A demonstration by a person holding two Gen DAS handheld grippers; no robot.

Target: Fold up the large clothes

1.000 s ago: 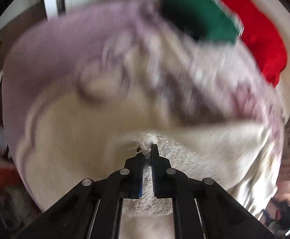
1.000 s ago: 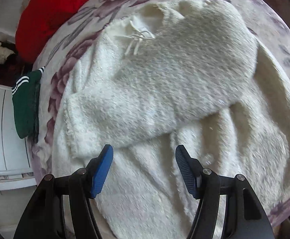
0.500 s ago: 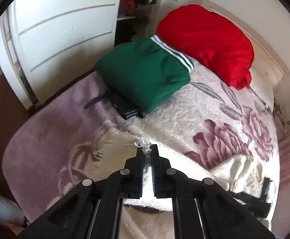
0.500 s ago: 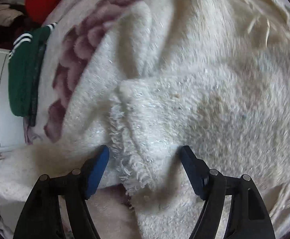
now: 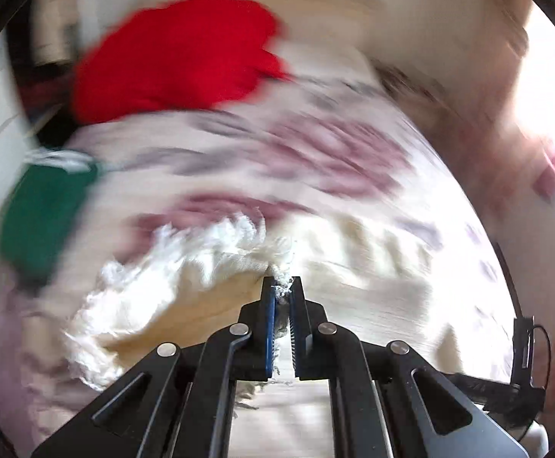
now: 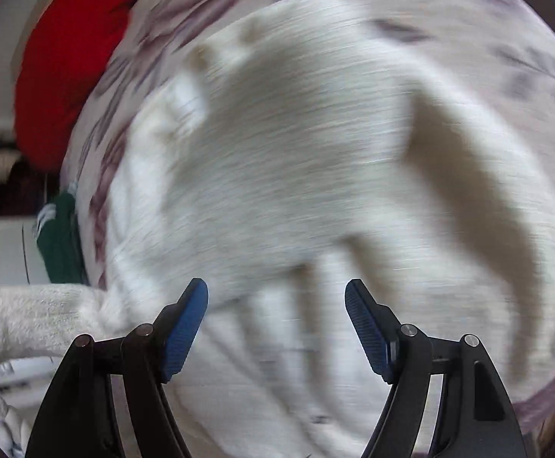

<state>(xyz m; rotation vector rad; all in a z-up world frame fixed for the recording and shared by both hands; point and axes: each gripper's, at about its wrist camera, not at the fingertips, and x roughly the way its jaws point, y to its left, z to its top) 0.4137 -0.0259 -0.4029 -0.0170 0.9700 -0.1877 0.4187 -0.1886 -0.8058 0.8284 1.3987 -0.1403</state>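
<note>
Item: cream fuzzy garment [image 6: 296,145], large, which we found spread over most of the bed [image 5: 315,145], on a pale bedspread with mauve flowers. We logged its fringed edge [image 5: 201,252] lifted off the bedspread on the bed's left side, one tuft pinched between the blue pads of the left gripper [image 5: 283,294], whose jaws we noted clamped tight on it. We recorded the right gripper [image 6: 276,297] above the garment's middle, pointing down at it, jaws standing wide apart with nothing pressed between the pads; a stretch of the same cream fabric ran off toward the left edge of that view. Other holdings on the bed: a red garment [image 5: 178,57] heaped at the far end by the headboard, and a green garment with white stripes [image 5: 41,210] at the bed's left edge, both well apart from the cream one. Both views were heavily blurred, so we could not tell finer folds.
</note>
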